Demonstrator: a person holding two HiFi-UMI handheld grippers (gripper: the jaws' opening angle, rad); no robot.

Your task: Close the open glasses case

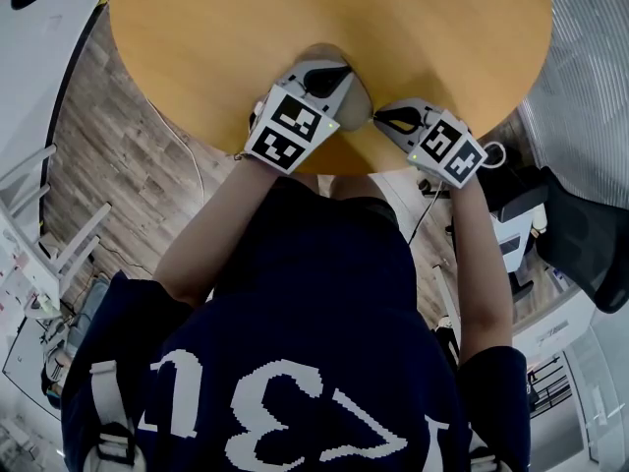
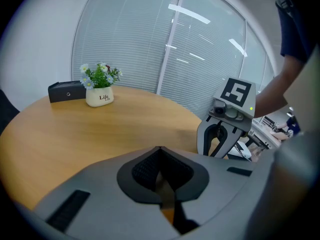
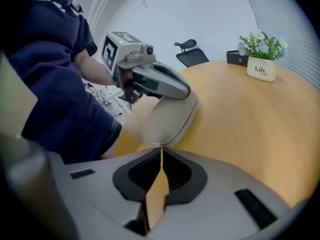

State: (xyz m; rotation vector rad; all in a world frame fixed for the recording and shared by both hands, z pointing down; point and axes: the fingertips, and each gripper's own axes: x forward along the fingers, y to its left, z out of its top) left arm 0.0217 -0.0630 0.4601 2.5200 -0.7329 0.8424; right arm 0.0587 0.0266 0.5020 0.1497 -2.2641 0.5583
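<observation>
Glasses case: a beige-grey shell case that lies on the round wooden table, close to the edge nearest the person. Its lid is down on the base, with a seam line running along the side.
Writing on the case: none can be made out.
Left gripper: its fingers are closed together with nothing between them, and it lies across the top of the case, on the lid.
Right gripper: its fingers are brought together, with the tips right at the near rounded end of the case. Whether they pinch a sliver of the rim cannot be told.
Marker cube: one sits on each gripper, with black-and-white square patterns and no letters.
Flower pot: a small white pot of little white and blue flowers at the far side of the table. It reads "Life", and the smaller line beneath is too small to read.
Black box: it stands just beside the pot, and any print on it is illegible.
Shirt: the person's dark blue shirt has large white print on it, unreadable from this angle.
In the way: the left gripper covers the far part of the case in the right gripper view, and in the left gripper view the gripper's own body hides the case entirely.
Surroundings: window blinds rise behind the table, and a black office chair stands beyond it.
</observation>
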